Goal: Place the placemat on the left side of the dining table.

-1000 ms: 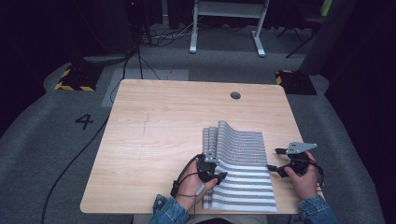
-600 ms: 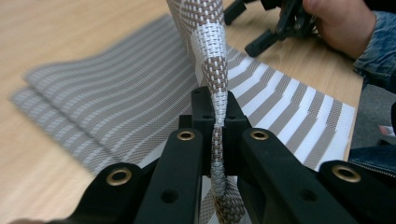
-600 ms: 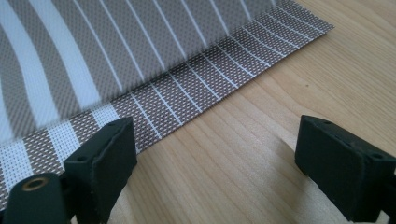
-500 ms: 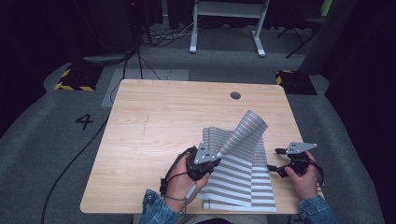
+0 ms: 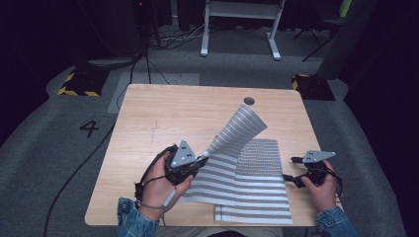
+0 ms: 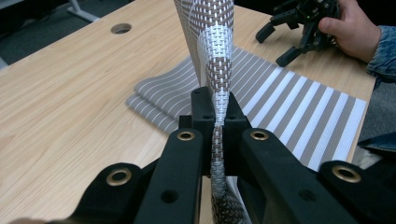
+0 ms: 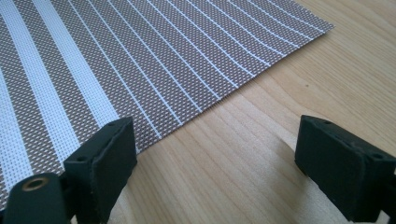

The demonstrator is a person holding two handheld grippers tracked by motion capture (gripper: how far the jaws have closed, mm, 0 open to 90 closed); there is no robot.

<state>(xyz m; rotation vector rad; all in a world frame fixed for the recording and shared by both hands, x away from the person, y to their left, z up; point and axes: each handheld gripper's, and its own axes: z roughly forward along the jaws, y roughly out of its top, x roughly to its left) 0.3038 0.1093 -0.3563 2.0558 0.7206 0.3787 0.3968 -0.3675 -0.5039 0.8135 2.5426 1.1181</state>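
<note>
Only readable mark: a dark "4" on the grey carpet floor, left of the wooden table, seen in the high view. No other text, label or brand is legible. Yellow-black hazard striping edges a dark base plate on the floor at far left, and another striped edge sits on a second plate at far right; these are warning markings, no lettering. Nothing is printed on the striped woven placemats or on the grippers that I can read in either gripper view.
</note>
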